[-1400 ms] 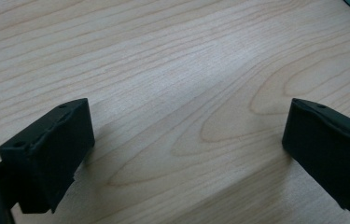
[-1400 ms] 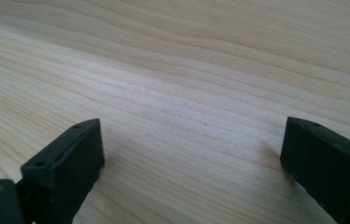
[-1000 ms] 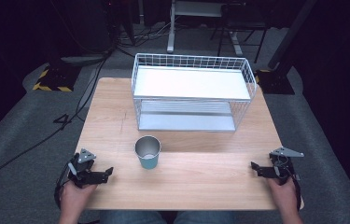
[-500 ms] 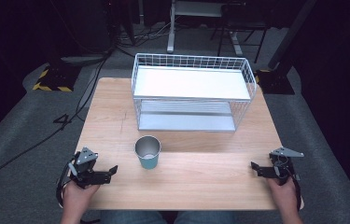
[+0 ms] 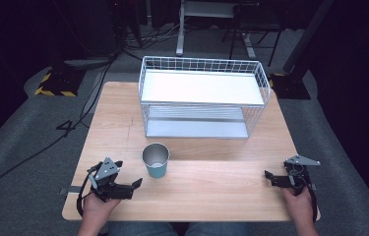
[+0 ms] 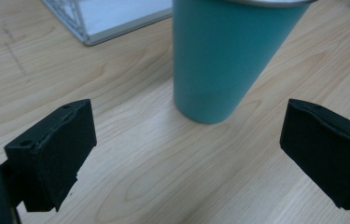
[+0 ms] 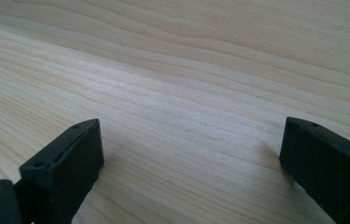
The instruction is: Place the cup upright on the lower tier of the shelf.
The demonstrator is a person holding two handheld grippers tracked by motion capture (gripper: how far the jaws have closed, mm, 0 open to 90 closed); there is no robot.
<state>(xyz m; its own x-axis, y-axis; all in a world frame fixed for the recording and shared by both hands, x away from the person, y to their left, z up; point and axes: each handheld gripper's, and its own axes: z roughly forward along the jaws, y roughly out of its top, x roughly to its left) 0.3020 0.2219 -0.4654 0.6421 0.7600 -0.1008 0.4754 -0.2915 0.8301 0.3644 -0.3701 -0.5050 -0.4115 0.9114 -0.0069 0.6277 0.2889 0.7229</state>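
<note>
A teal metal cup (image 5: 155,161) stands upright on the wooden table (image 5: 221,189), in front of the wire rack. My left gripper (image 5: 136,184) lies low at the table's front left and points at the cup from a short way off. In the left gripper view the cup (image 6: 224,60) rises just beyond the gripper (image 6: 189,123). Its jaws are open, have just been opening wider, and hold nothing between them. My right gripper (image 5: 268,177) rests at the front right, far from the cup. It is open over bare wood (image 7: 191,144).
A white wire rack (image 5: 201,88) with two white shelves stands on the far half of the table; its lower corner (image 6: 98,18) is seen left of the cup. Dark floor, cables and furniture legs surround the table.
My left gripper has moved right and slightly forward, closer to the cup. The right gripper and the cup have stayed where they were.
</note>
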